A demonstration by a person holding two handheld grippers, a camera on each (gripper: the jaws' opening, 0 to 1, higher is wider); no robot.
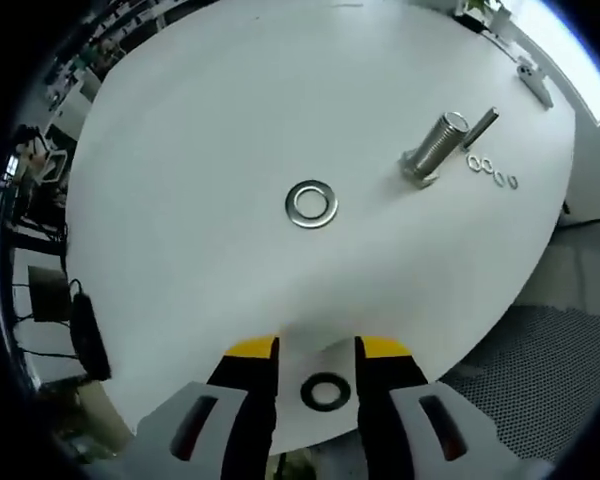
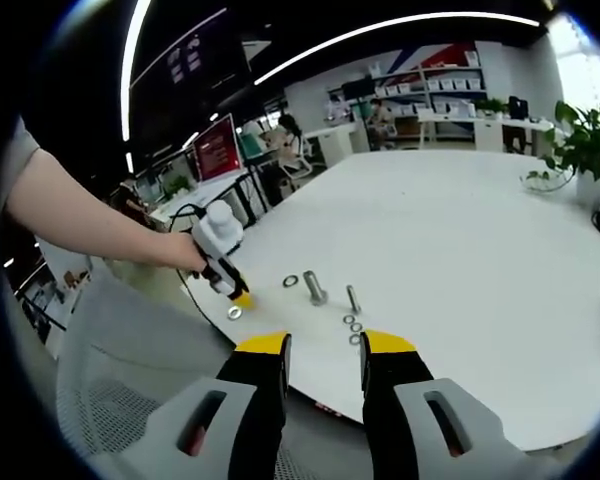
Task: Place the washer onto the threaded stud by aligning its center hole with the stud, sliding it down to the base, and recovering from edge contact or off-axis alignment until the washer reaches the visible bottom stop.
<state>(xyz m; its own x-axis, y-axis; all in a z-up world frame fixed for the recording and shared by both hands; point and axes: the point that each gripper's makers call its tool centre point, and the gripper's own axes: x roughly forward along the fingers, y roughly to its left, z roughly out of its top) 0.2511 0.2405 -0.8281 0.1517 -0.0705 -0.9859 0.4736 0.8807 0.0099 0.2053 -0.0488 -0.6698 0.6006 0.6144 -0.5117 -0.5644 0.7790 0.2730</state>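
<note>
While no washer sits on any stud yet, whole task left, by the look of it. Left tool (image 1: 318,352): jaws parted, holding nothing, straddling dark flat metal washer (image 1: 324,391) at lower centre on round white tabletop (image 1: 200,150). Bright silver flat washer (image 1: 311,203) mid-frame, lying flat, hole upward. Thick threaded steel stud (image 1: 435,146) upper right, long axis upright, leaning by lens. Right tool (image 2: 325,350): parted, empty, off the tabletop edge.

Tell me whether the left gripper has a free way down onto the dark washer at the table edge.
Probably yes. The dark washer lies flat on the table, in line with the gap of the left gripper's open jaws, with nothing between them. The silver washer and large bolt sit farther off.
</note>
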